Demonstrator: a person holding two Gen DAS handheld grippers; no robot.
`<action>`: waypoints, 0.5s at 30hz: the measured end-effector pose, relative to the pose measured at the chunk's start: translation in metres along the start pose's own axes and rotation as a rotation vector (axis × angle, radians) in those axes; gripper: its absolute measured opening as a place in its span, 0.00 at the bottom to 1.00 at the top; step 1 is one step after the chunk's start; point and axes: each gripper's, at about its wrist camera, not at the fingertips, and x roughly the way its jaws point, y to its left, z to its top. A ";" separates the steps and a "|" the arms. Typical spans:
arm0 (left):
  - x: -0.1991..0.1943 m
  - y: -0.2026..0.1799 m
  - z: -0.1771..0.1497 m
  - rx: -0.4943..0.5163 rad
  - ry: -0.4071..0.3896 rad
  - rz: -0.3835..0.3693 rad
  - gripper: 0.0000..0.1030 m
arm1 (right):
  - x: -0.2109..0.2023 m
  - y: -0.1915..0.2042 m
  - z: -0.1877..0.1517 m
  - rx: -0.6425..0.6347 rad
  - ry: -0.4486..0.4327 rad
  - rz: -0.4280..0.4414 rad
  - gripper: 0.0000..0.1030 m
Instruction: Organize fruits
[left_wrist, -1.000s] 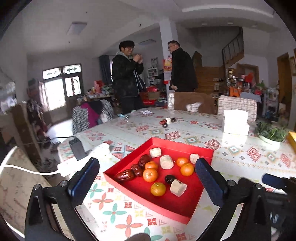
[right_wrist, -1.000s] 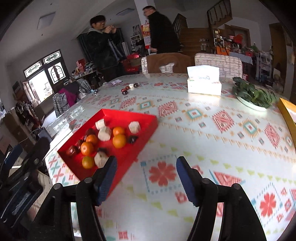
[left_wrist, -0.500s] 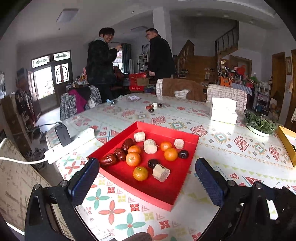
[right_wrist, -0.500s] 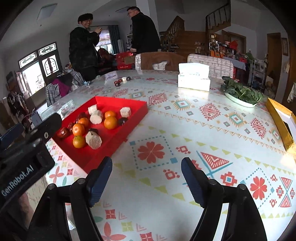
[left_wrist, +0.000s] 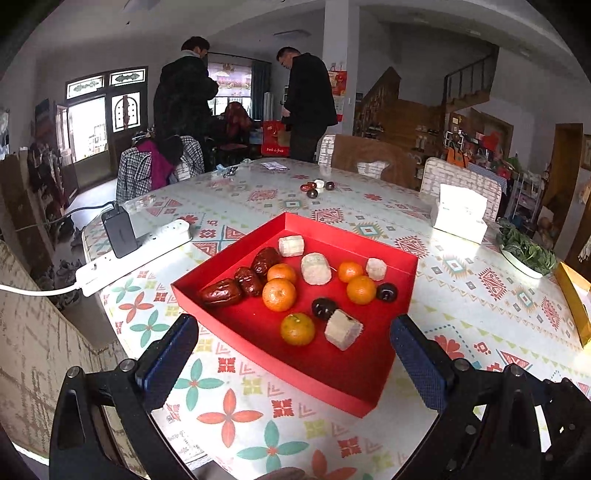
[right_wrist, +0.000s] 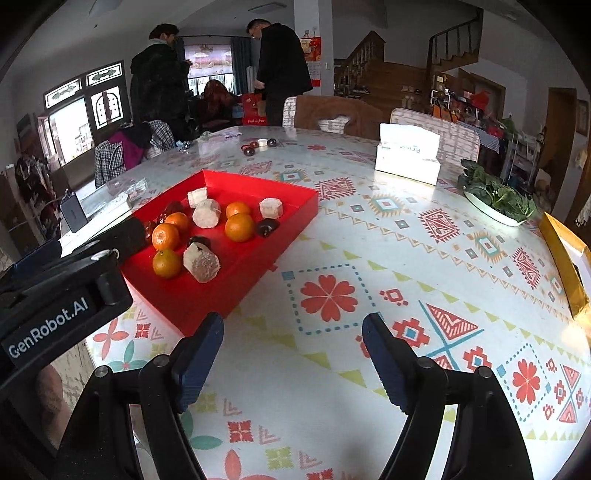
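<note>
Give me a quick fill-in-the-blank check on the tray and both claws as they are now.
1. The fruit lies in a ____ tray.
2. The tray holds ____ oranges.
3. Both the left claw and the right claw are ____ and hold nothing.
4. The tissue box stands ____ the tray, on the table.

Missing words: red; five; open; outside

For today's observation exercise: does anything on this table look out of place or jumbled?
Yes. In the red tray, oranges, red dates, dark fruits and pale chunks lie mixed. A few similar pieces sit loose far across the table.
</note>
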 end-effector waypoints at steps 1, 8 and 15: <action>0.001 0.001 0.000 -0.002 0.000 0.000 1.00 | 0.001 0.001 0.001 -0.003 0.002 0.000 0.80; 0.010 0.012 0.001 -0.018 0.009 -0.007 1.00 | 0.008 0.015 0.003 -0.034 0.019 0.003 0.80; 0.016 0.020 0.002 -0.022 0.030 -0.008 1.00 | 0.011 0.026 0.003 -0.055 0.023 0.011 0.80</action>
